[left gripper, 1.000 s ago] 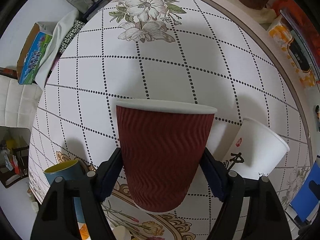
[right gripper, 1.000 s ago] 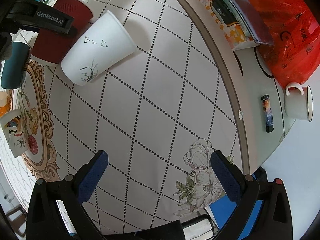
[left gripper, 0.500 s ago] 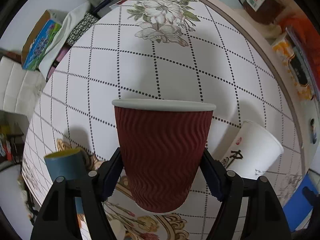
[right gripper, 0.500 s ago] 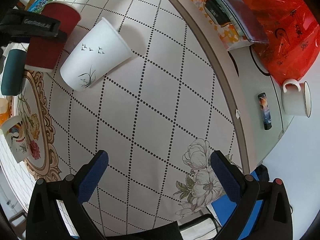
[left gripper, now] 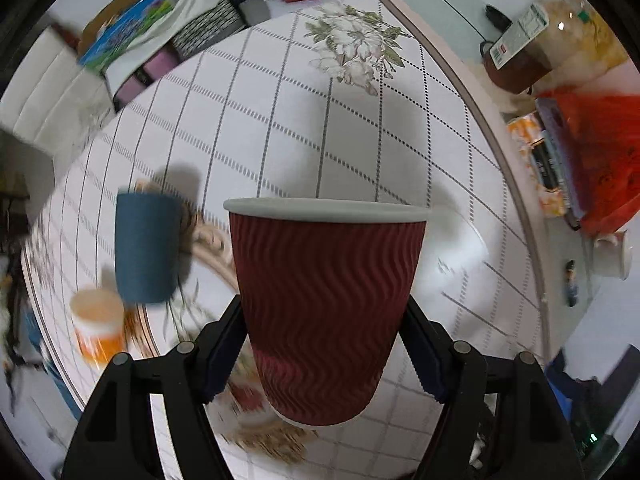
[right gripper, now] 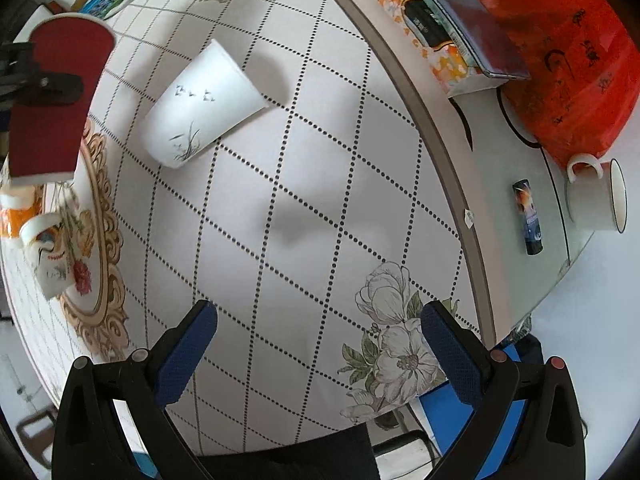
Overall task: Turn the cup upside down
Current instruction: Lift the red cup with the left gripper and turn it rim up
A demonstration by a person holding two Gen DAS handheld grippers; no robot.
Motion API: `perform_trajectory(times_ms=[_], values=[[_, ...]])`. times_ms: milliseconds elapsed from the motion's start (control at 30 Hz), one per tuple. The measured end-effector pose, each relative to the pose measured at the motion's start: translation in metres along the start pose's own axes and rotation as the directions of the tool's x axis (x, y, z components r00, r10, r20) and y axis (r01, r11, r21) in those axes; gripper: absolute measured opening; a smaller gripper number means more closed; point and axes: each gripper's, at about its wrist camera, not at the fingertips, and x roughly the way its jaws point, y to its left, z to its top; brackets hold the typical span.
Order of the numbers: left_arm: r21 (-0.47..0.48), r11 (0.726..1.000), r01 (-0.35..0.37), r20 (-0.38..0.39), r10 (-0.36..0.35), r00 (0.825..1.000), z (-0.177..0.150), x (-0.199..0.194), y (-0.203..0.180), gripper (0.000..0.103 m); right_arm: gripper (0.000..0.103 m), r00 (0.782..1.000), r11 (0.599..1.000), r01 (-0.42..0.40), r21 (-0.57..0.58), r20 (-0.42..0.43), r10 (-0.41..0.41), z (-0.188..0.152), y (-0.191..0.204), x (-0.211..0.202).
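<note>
Between the padded fingers of the left gripper (left gripper: 322, 354) sits the dark red ripple cup (left gripper: 326, 308), clamped at its lower body, rim up, above the patterned table (left gripper: 280, 120). Farther right, the right gripper (right gripper: 318, 354) hangs spread apart, holding nothing, well clear of the white cup (right gripper: 202, 106) lying sideways.

A white paper cup (right gripper: 202, 106) lay on its side on the worktop (right gripper: 320, 184). At three o'clock from it stood a white mug (right gripper: 596, 196), with a red bag (right gripper: 560, 60) at the mug's twelve o'clock. A blue cup (left gripper: 146, 246) stood at nine o'clock.

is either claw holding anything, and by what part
The left claw grips the red cup by its lower sidewall, rim up. The right claw is open and holds nothing.
</note>
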Motion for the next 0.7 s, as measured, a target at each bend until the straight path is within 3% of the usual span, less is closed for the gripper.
perform_trajectory(times_ms=[300, 467, 700], values=[[-0.214, 0.975, 0.062, 0.002, -0.064, 0.998, -0.080, -0.017, 0.002, 0.072, 0.103, 1.000, 0.992, -0.027, -0.120, 0.007, 0.028, -0.017, -0.007, -0.007], [-0.339, 0.935, 0.102, -0.022, -0.116, 0.993, -0.135, 0.004, 0.001, 0.072, 0.103, 0.999, 0.977, -0.035, -0.208, -0.019, 0.031, -0.033, -0.010, 0.005], [-0.463, 0.876, 0.136, -0.065, -0.187, 0.980, -0.186, 0.046, -0.010, 0.072, 0.103, 0.997, 0.949, -0.044, -0.312, -0.067, 0.024, -0.056, -0.008, 0.028]])
